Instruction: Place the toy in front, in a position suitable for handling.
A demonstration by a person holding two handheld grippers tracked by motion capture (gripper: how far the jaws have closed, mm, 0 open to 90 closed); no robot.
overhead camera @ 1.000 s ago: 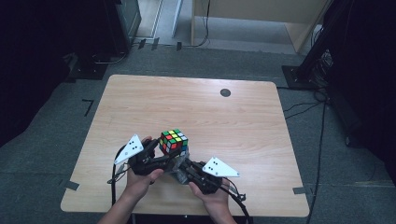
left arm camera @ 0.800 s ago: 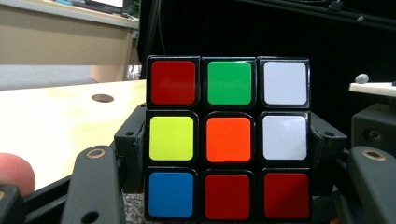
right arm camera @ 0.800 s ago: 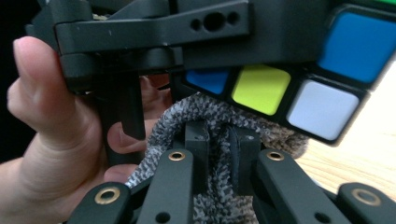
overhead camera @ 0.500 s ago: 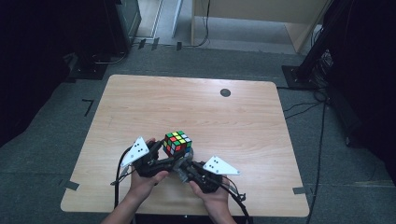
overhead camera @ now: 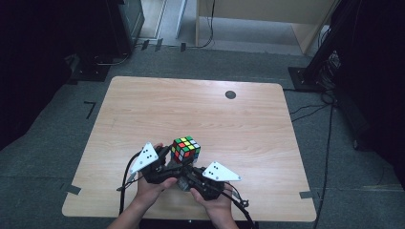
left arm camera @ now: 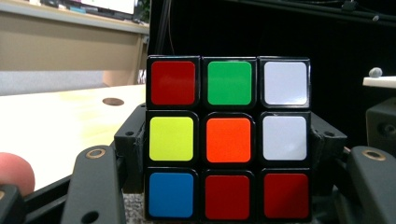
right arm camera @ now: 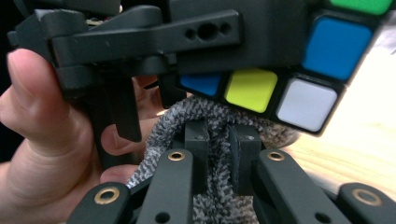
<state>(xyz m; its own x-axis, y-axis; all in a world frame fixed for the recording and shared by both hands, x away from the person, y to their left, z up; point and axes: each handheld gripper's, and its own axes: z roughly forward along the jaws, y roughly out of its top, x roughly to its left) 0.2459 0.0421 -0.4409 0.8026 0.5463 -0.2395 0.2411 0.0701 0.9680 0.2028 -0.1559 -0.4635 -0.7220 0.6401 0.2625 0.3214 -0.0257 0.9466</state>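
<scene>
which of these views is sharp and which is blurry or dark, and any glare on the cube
High view: table evenly lit and sharp, its surroundings fall into deep shadow. Left gripper view: cube crisp with soft sheen on its stickers, no hard glare; the thumb tip at the lower left edge is out of focus. Right gripper view: grey cloth in the jaws sharp, hand softer, tabletop at right washed out.

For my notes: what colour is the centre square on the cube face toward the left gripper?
Orange, clearest in the left gripper view on the cube.

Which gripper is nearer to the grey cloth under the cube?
Right. The right gripper has its jaws shut on the grey cloth itself. The left gripper holds the cube just above the cloth.
</scene>
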